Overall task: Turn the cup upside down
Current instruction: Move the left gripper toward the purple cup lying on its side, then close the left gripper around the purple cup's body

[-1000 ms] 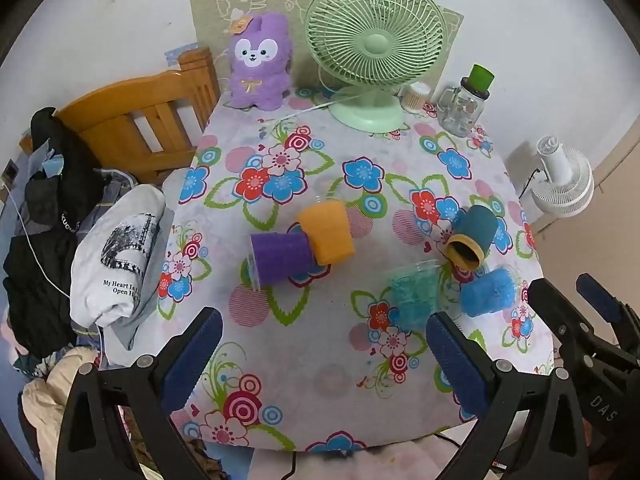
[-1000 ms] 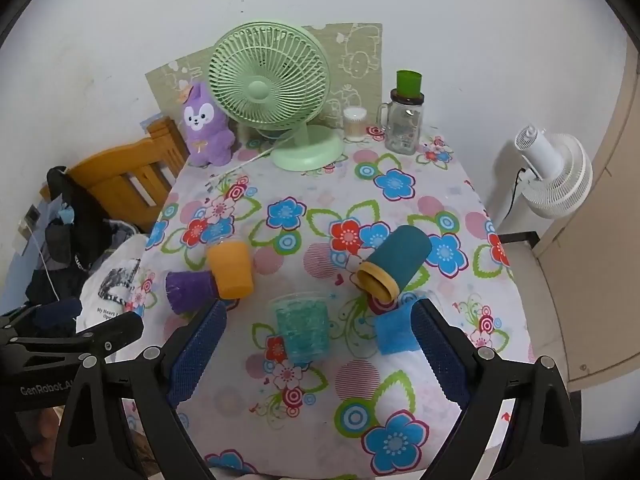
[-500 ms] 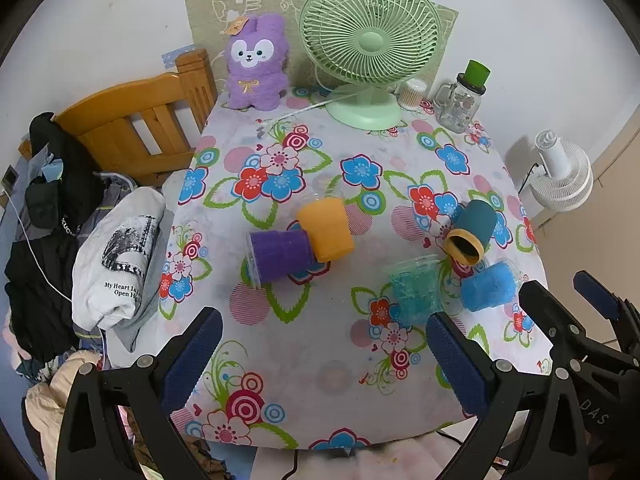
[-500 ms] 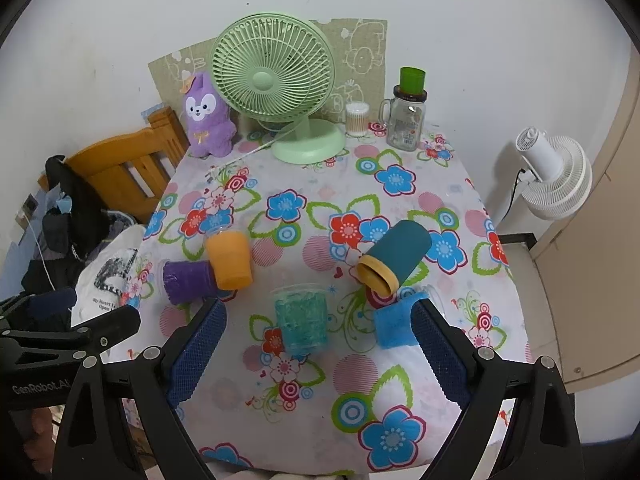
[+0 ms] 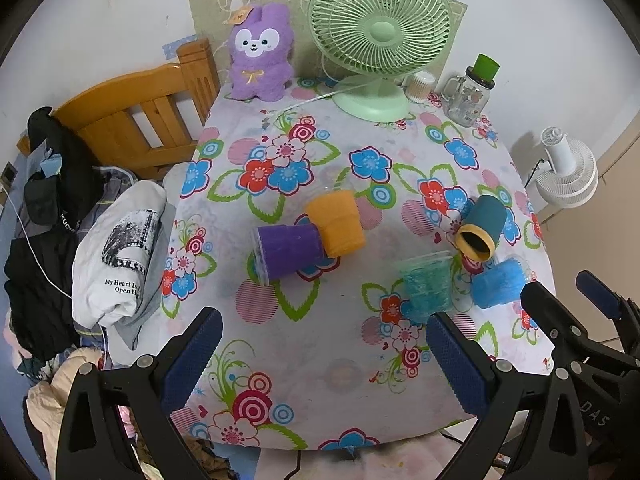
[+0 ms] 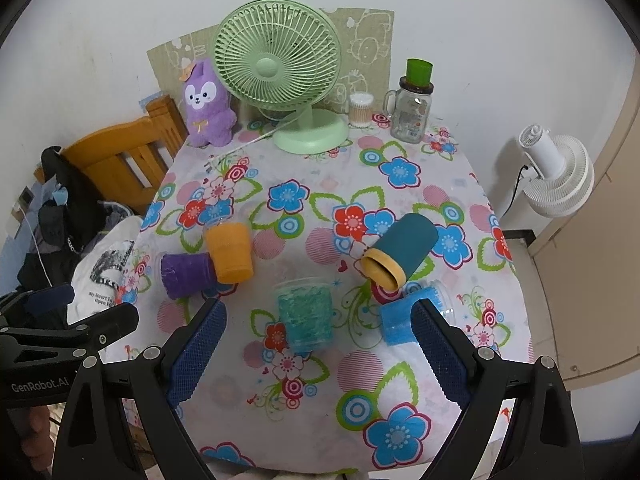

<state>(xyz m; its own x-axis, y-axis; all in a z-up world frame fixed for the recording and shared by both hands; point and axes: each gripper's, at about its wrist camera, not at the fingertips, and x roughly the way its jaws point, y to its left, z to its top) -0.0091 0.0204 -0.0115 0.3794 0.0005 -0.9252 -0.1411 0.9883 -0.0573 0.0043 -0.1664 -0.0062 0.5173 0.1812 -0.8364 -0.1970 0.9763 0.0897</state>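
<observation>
**Both tongs spread and empty above the near edge of a table of toppled cups**

Left tongs [image 5: 324, 356]: fingers spread wide, nothing between the blue pads [image 5: 194, 356], held over the near edge of the flowered tablecloth [image 5: 320, 392]. Right tongs [image 6: 320, 354]: likewise spread wide and empty, pads [image 6: 440, 354] above the cloth; the left tool shows at the lower left of the right wrist view.

Just ahead of the right tongs, between the fingertips as seen from the right wrist, lies the teal cup [image 6: 306, 314], a clear tumbler on its side with its mouth toward the far end of the table. Just inside the right fingertip lies the blue cup [image 6: 400, 320], also on its side, partly hidden by that finger. Directly beyond it lies the dark-teal cup [image 6: 400, 252], tipped over, its yellow-rimmed mouth facing the tongs; whether the two touch cannot be told.

Ahead of the left tongs, nearer the middle of the table, lie the purple cup [image 5: 288, 252] and the orange cup [image 5: 336, 224], both on their sides and touching, the orange one farther away and to the right. No cup stands upside down.

At the far end, against the wall: a purple plush rabbit [image 5: 260, 64], a green desk fan [image 5: 378, 40], a small tub of cotton swabs [image 6: 361, 110] and a glass mug-jar with a green cap [image 6: 412, 108]. Left of the table: a wooden chair [image 5: 136, 120] and a heap of clothes [image 5: 80, 232]. Right of the table, on the floor: a white fan [image 6: 556, 176]
</observation>
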